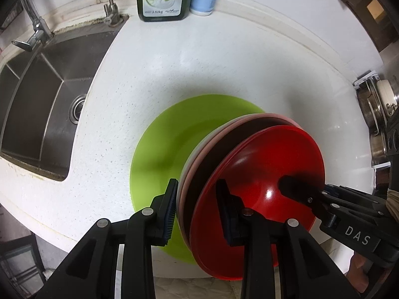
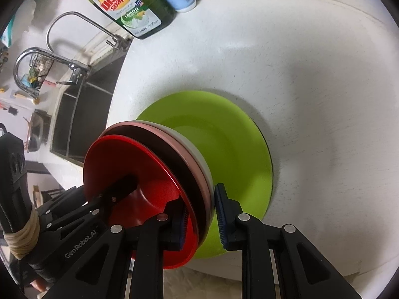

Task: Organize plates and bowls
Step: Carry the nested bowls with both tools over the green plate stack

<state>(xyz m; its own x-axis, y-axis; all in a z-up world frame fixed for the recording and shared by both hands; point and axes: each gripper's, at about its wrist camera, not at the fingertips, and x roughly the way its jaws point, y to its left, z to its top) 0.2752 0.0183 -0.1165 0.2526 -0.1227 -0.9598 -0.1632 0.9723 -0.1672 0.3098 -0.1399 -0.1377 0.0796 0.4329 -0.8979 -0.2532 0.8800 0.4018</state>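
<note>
Two grippers straddle opposite rims of a nested bowl stack [image 1: 249, 179] above the green plate [image 1: 159, 154] on the table [image 1: 124, 99]: left gripper [image 1: 197, 214] and right gripper [image 2: 202, 218] both pinching, apparently sharing the load for lowering.

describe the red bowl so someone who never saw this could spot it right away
On the white counter right of the sink lies a big green plate. Above it both grippers hold a tilted stack of bowls. The red bowl is the glossy innermost one, nested in a pink bowl.
</note>
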